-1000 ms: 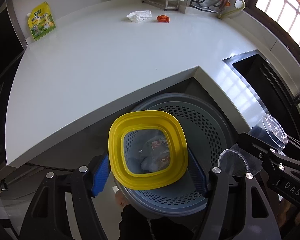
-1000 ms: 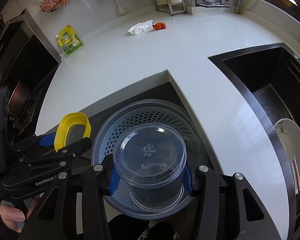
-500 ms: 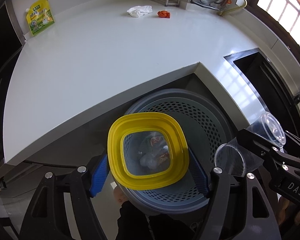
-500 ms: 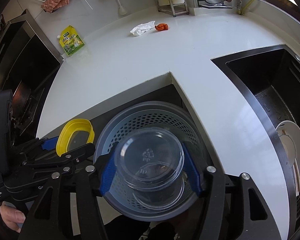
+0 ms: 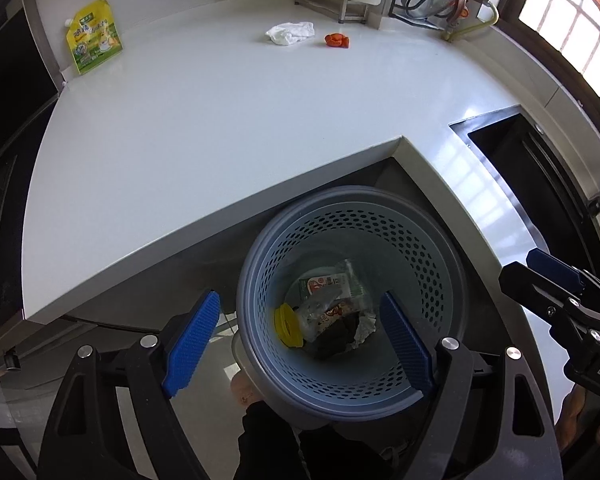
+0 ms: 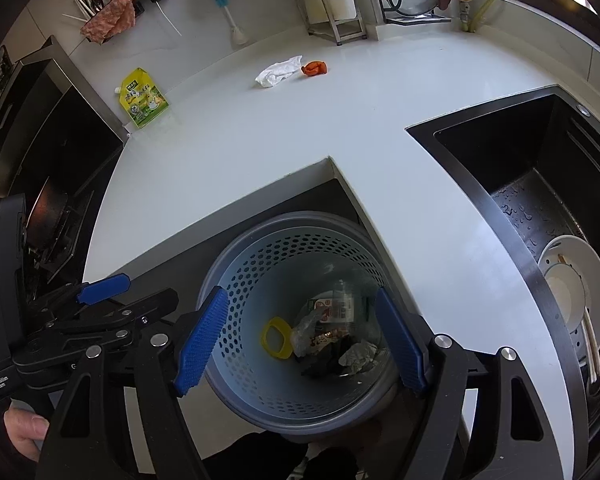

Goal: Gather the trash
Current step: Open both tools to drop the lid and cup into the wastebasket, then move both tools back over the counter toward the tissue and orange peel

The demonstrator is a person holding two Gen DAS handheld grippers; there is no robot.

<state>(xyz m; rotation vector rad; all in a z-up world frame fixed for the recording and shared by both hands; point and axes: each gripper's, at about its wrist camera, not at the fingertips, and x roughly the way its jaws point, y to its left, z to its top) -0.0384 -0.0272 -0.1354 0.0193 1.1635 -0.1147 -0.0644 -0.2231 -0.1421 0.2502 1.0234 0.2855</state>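
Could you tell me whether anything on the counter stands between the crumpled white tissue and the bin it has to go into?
Nothing visible does. The crumpled white tissue lies far back on the counter, with only the orange scrap beside it. The counter between it and the bin, below the counter's inner corner, is bare, and the bin's mouth is uncovered.

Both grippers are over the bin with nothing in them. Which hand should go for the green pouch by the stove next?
Left, probably. The green pouch lies at the counter's left edge by the stove, on the left gripper's side. The right gripper, jaws opening and empty like the left's, sits nearer the sink.
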